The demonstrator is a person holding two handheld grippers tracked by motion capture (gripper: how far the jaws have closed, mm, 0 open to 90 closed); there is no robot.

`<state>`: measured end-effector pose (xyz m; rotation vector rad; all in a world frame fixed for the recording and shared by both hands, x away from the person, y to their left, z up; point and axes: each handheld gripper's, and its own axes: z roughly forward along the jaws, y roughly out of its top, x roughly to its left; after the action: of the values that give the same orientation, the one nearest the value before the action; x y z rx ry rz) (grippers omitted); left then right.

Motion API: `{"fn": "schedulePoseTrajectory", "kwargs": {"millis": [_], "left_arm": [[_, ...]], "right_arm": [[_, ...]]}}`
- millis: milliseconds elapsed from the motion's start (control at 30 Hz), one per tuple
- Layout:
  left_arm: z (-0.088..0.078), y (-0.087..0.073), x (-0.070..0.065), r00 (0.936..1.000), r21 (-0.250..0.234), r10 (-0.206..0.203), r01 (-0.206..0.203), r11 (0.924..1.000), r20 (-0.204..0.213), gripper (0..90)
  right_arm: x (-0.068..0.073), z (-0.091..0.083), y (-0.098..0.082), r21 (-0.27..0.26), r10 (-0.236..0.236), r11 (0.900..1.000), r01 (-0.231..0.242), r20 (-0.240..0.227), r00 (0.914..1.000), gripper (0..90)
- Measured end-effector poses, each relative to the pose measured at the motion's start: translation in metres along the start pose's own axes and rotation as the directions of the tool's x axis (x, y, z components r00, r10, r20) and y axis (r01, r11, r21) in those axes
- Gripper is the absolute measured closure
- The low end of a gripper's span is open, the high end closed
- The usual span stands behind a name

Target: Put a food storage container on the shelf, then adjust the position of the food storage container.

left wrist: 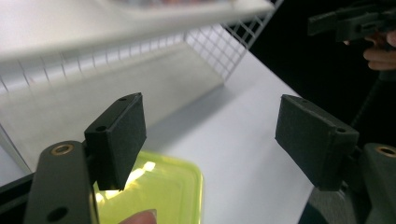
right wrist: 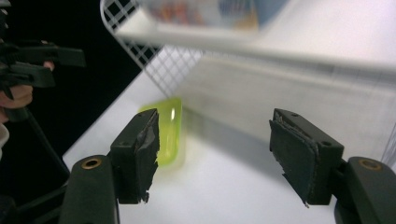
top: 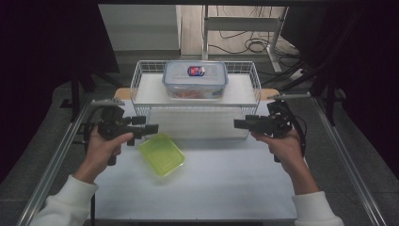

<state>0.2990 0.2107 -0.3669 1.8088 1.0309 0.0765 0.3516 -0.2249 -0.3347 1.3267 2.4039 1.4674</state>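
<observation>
High view: both hand-held grippers, left (top: 151, 128) and right (top: 239, 124), spread and empty; green lid (top: 161, 154) untouched on table (top: 226, 179). Nothing grasped yet.

We see a translucent lime-green lid (top: 162, 154) with rounded corners lying flat on the white worktop (top: 226, 179), turned at an angle to its edges, just in front of the white wire rack (top: 141, 75). On that rack's shelf sits a clear rectangular food container (top: 195, 79), upright, closed with a clear lid bearing a red-and-blue label.
</observation>
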Motion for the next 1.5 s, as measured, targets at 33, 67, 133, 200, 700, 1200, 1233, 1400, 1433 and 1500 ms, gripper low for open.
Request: {"fn": "schedulePoseTrajectory", "kwargs": {"millis": [33, 67, 133, 200, 700, 1200, 1233, 1400, 1433, 1500], "left_arm": [[0.001, -0.007, 0.0, 1.0, 0.008, 0.003, -0.003, 1.0, 0.0, 23.6], [0.002, -0.014, 0.0, 1.0, 0.018, 0.004, -0.004, 0.9998, -0.004, 23.6], [0.003, -0.026, 0.001, 1.0, 0.032, 0.003, -0.003, 0.9995, -0.008, 23.6], [0.005, -0.037, 0.002, 0.9999, 0.047, 0.003, -0.002, 0.9989, -0.013, 23.6], [0.024, -0.082, 0.0, 0.9976, 0.176, 0.033, -0.022, 0.9841, -0.06, 23.6], [0.03, -0.088, 0.005, 0.9951, 0.218, 0.045, -0.025, 0.9756, -0.088, 22.9], [0.031, -0.088, 0.005, 0.9951, 0.222, 0.047, -0.026, 0.9747, -0.088, 22.7], [0.033, -0.09, 0.006, 0.9948, 0.226, 0.041, -0.019, 0.9739, -0.093, 22.0], [0.032, -0.091, 0.007, 0.9948, 0.227, 0.035, -0.012, 0.9738, -0.096, 22.0], [0.032, -0.092, 0.01, 0.9944, 0.227, 0.03, -0.006, 0.9738, -0.101, 22.0]], "right_arm": [[0.0, 0.001, -0.007, 0.014, -0.004, 1.0, 0.004, 0.0, 1.0, 33.1], [0.0, 0.003, -0.013, 0.029, -0.013, 1.0, 0.013, 0.002, 0.9999, 33.1], [0.001, 0.005, -0.027, 0.055, -0.028, 0.998, 0.028, 0.004, 0.9996, 33.1], [0.002, 0.008, -0.039, 0.083, -0.046, 0.996, 0.045, 0.012, 0.9989, 33.1], [-0.008, 0.027, -0.1, 0.203, -0.066, 0.977, 0.057, 0.039, 0.997, 32.4], [-0.009, 0.029, -0.106, 0.222, -0.074, 0.973, 0.061, 0.049, 0.9961, 31.3], [-0.01, 0.028, -0.106, 0.22, -0.072, 0.974, 0.059, 0.051, 0.9961, 31.2], [-0.014, 0.026, -0.107, 0.213, -0.06, 0.976, 0.046, 0.061, 0.9963, 31.0], [-0.015, 0.026, -0.107, 0.215, -0.059, 0.976, 0.045, 0.061, 0.9963, 30.9], [-0.016, 0.027, -0.107, 0.22, -0.059, 0.975, 0.044, 0.061, 0.9964, 30.8]]}}
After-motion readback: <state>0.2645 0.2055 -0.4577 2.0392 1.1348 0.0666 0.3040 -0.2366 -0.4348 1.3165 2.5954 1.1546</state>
